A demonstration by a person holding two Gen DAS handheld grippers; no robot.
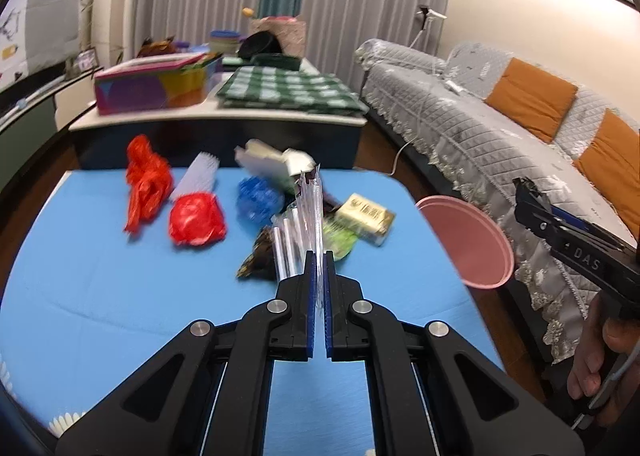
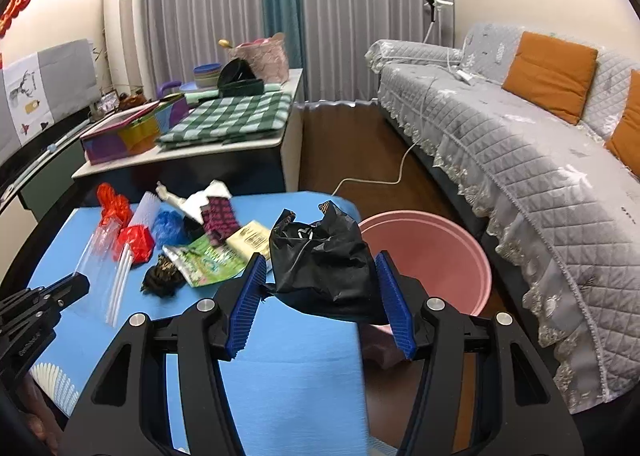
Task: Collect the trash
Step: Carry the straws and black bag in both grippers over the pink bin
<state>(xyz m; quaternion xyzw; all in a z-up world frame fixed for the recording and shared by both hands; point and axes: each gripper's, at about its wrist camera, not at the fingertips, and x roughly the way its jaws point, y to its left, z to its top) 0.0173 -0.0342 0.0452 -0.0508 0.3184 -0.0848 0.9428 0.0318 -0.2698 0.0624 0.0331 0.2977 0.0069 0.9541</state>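
So the right gripper [image 2: 320, 288] loosely cradles a crumpled black bag [image 2: 320, 256], light and floppy; left gripper [image 1: 319, 296] pinches a slippery clear wrapper [image 1: 314, 207] by its near edge.

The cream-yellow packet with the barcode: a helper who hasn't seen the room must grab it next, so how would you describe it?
Start at the blue table beside the pink bin. In the litter heap, the cream-yellow packet lies flat nearest the bin, next to a green wrapper. It alone is pale, boxy and printed with a black barcode.
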